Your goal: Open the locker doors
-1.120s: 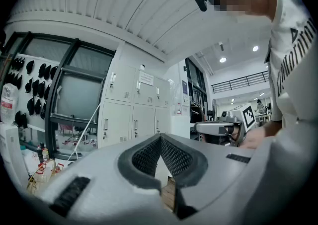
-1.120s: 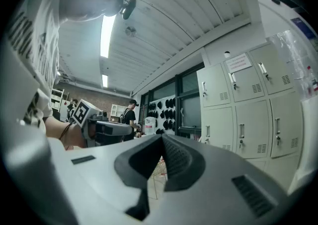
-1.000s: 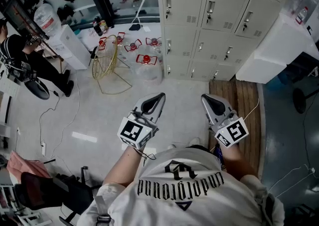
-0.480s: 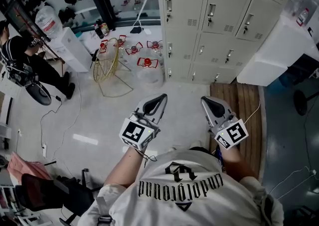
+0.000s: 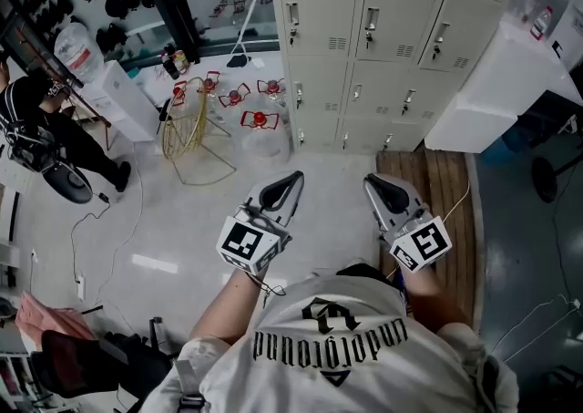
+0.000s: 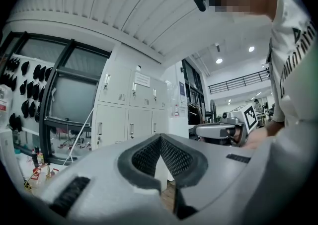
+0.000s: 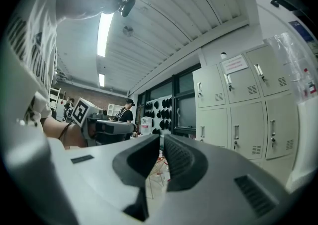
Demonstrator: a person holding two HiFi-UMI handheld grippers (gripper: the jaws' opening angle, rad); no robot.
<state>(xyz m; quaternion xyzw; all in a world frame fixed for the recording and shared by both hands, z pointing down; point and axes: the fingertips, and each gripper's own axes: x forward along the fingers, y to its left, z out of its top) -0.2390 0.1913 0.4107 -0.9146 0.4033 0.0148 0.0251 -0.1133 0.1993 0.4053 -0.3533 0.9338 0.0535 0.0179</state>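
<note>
Beige locker doors (image 5: 392, 19) stand shut, well ahead of my jaws: left gripper (image 5: 293, 177) pressed together, right gripper (image 5: 370, 180) just opening a crack, nothing between.

A yellow wire frame (image 5: 187, 124) stands on the pale floor (image 5: 173, 220), just beside clear plastic water jugs with red handles (image 5: 260, 124). A person in black clothes (image 5: 41, 124) is far left. A brown slatted wooden platform (image 5: 437, 188) lies at right.
</note>
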